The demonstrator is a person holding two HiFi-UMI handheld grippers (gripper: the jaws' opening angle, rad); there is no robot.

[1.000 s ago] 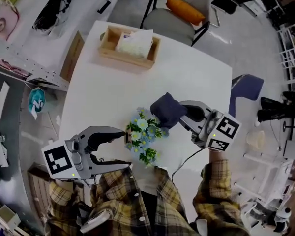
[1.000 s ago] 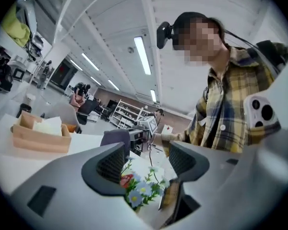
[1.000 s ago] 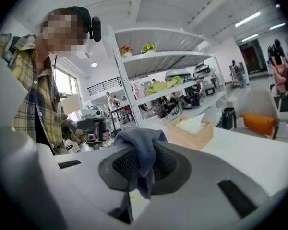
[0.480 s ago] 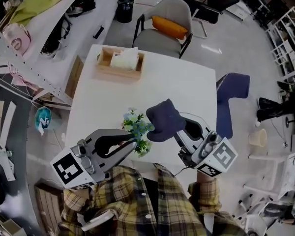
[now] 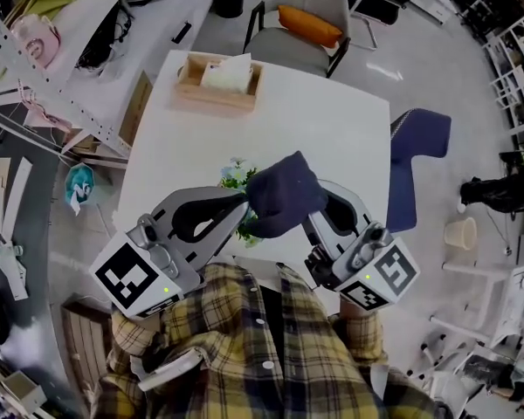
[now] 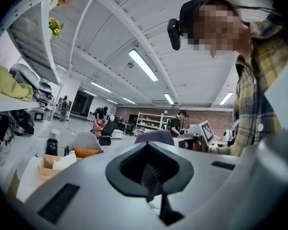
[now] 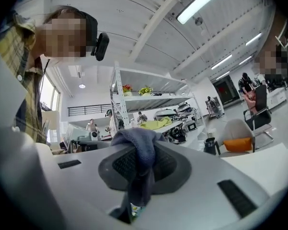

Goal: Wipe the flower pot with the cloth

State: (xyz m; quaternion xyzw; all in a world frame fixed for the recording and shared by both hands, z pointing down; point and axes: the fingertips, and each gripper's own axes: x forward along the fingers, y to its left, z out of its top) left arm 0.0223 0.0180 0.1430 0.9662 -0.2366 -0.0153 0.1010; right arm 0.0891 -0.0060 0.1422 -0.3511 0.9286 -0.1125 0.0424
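**Poised to wipe, no rubbing yet**

On the white square tabletop point(image 5: 332, 138), a shallow wooden tissue tray point(image 5: 211, 101) sits near the far left corner. The dark blue cloth point(image 5: 284, 195) is held over the near edge and hides most of the flower pot point(image 5: 235, 176) of pale blooms. The right tongs point(image 5: 307, 215) clamp the bunched cloth. The left tongs point(image 5: 243, 202) have just closed, apparently nipping its left edge. Next, I judge, the cloth must be pressed gently against the pot's side without toppling it.

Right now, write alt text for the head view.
Over a white table, the right gripper and left gripper both grip a dark blue cloth, the left's jaws having just closed on it. Small flowers peek out at its left edge.
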